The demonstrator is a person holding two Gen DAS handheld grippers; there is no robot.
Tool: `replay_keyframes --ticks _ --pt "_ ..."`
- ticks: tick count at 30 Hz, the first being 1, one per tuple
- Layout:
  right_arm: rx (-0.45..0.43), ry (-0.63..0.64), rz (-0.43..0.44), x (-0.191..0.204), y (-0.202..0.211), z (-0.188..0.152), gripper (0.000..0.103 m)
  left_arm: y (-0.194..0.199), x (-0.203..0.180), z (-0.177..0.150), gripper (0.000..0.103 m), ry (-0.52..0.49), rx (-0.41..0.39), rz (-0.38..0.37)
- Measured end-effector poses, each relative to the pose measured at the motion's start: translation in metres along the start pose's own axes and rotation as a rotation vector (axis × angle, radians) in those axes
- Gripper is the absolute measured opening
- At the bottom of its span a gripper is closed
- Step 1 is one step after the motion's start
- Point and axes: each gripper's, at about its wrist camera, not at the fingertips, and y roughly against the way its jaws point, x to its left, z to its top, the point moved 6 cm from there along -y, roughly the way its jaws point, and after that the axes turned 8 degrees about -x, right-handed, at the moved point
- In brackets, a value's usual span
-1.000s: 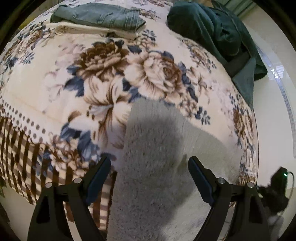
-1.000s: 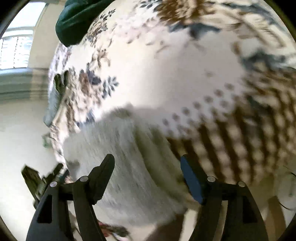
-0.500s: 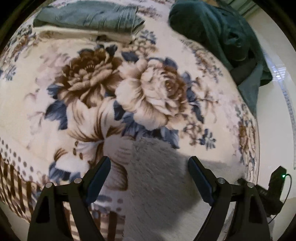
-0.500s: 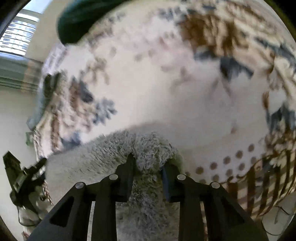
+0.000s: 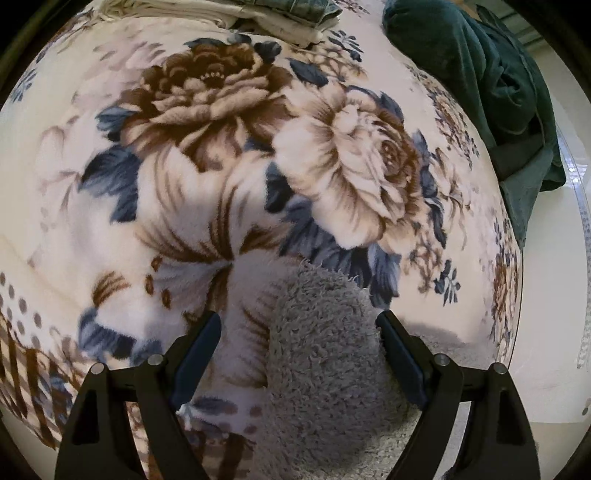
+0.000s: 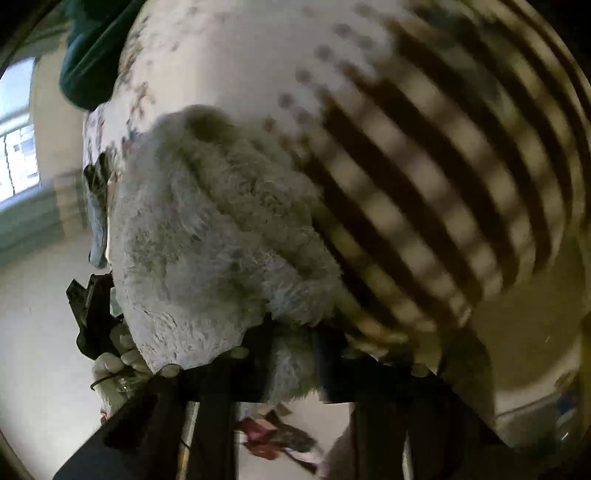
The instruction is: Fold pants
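The fluffy grey pants (image 5: 325, 350) lie on the floral blanket (image 5: 221, 155) covering the bed. In the left wrist view the rounded end of the pants sits between the fingers of my left gripper (image 5: 299, 347), which is open and low over the fabric. In the right wrist view my right gripper (image 6: 291, 354) is shut on a bunched fold of the grey pants (image 6: 214, 236), lifted over the blanket's striped border (image 6: 436, 206). The right fingertips are buried in the pile.
Folded jeans on a cream garment (image 5: 291, 14) lie at the far edge of the bed. A dark green garment (image 5: 487, 74) is heaped at the far right and shows in the right wrist view (image 6: 92, 48). Pale floor (image 5: 546, 332) lies beyond the bed's right edge.
My right gripper closed on the pants and pulled the fold up and back toward the striped border. The grey fabric retreated in the left wrist view; my left gripper stayed open.
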Motion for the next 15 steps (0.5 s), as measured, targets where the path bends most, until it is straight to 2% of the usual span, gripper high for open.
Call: replay_keyframes --ticks 2,5,7,9,11,13,15 --pt "-0.036 -0.019 -0.056 -0.017 0.008 -0.008 0.015 0.000 -0.001 -0.001 0.085 -0.013 0.001 0.002" --pt "0.022 -0.003 -0.198 -0.041 0.004 -0.016 0.012 0.000 -0.004 -0.001 0.085 -0.034 0.001 0.003" --pt "0.070 0.013 -0.167 -0.042 0.004 -0.016 0.012 0.002 -0.005 0.001 0.085 -0.042 -0.005 0.020" --pt "0.044 0.043 -0.148 -0.035 0.021 -0.008 0.014 0.005 -0.006 0.002 0.085 -0.034 -0.001 0.010" --pt "-0.039 0.126 -0.158 -0.014 0.044 0.005 0.028 0.014 -0.009 0.004 0.085 -0.034 -0.017 -0.007" --pt "-0.138 0.219 -0.148 0.022 0.061 0.020 0.063 0.026 -0.015 0.007 0.085 -0.048 -0.040 -0.017" --pt "-0.195 0.302 -0.110 0.060 0.061 0.034 0.066 0.034 -0.022 0.008 0.085 -0.067 -0.065 -0.024"
